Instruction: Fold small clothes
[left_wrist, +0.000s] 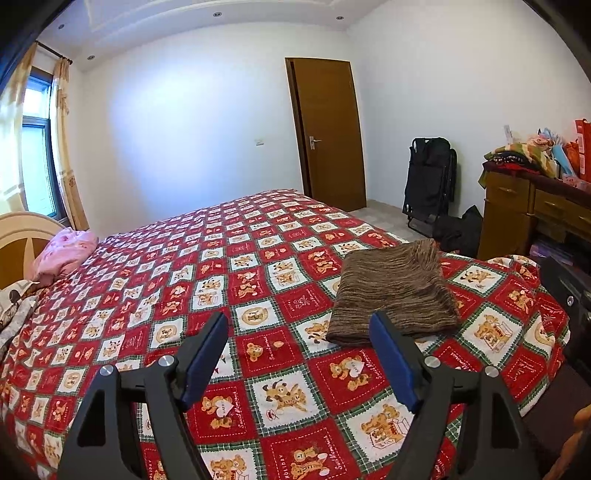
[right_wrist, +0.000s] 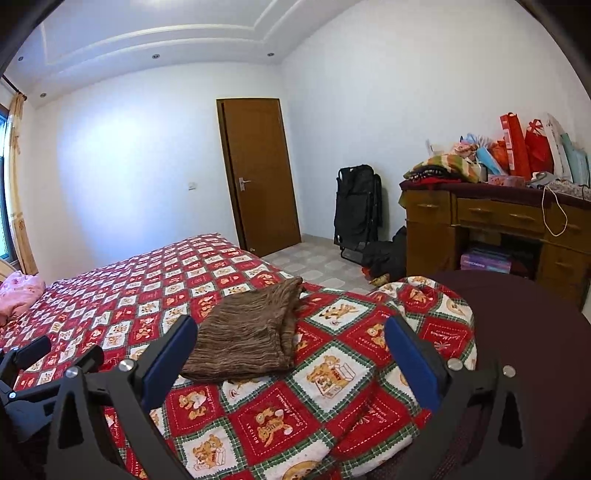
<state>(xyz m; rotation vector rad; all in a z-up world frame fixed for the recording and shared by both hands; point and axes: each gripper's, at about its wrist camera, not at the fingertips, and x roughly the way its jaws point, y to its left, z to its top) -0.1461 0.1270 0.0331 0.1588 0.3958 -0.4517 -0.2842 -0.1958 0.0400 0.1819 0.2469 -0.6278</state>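
A brown striped knit garment (left_wrist: 395, 295) lies folded flat on the red bear-print bedspread (left_wrist: 221, 280) near the bed's right edge. It also shows in the right wrist view (right_wrist: 247, 332). My left gripper (left_wrist: 299, 325) is open and empty, above the bedspread, just left of and nearer than the garment. My right gripper (right_wrist: 291, 328) is open and empty, its left blue pad (right_wrist: 166, 362) beside the garment's near left corner. The left gripper shows at the lower left of the right wrist view (right_wrist: 51, 354).
A pink cloth (left_wrist: 64, 253) lies by the headboard (left_wrist: 16, 247), with patterned fabric (left_wrist: 14, 310) at the left edge. A wooden dresser (right_wrist: 498, 229) piled with clothes and bags stands right. A black folded chair (right_wrist: 356, 210) leans by the door (right_wrist: 258, 173).
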